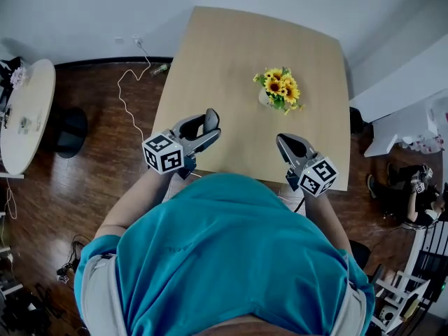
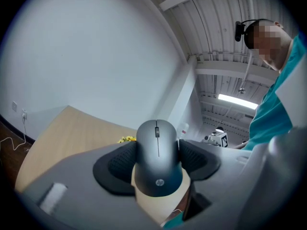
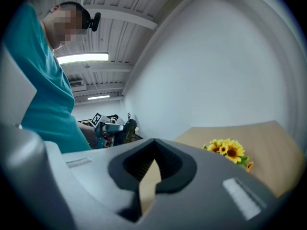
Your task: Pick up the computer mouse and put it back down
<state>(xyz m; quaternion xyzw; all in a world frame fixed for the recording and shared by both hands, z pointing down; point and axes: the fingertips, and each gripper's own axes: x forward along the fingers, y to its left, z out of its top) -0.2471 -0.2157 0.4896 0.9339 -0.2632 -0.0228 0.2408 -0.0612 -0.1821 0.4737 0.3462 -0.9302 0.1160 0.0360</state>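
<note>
Judging from how things stand, we are about halfway through: the mouse [image 2: 158,157] is off the table [image 1: 231,61] and held in the air by our left gripper [image 1: 208,126], so the picking up looks done and the setting down remains. In the left gripper view the mouse sits squarely between the two dark pads, which pinch its sides. Its scroll wheel and buttons point away from us past the jaw tips, and its rounded back end with the logo faces the camera. The jaws stand fairly wide, but only because the body of the mouse fills the gap; we see no slack on either side. Pale wooden tabletop shows beyond and below the mouse, which we take to mean it hangs above the table and does not rest on it. The head view agrees, with the left gripper held level over the table's near left edge. Our right gripper [image 3: 154,143] carries nothing: its pads meet at the tips, with only a sliver of tabletop showing through the hollow behind them. A bunch of sunflowers [image 1: 280,88] stands further back on the table, well apart from both grippers.
</note>
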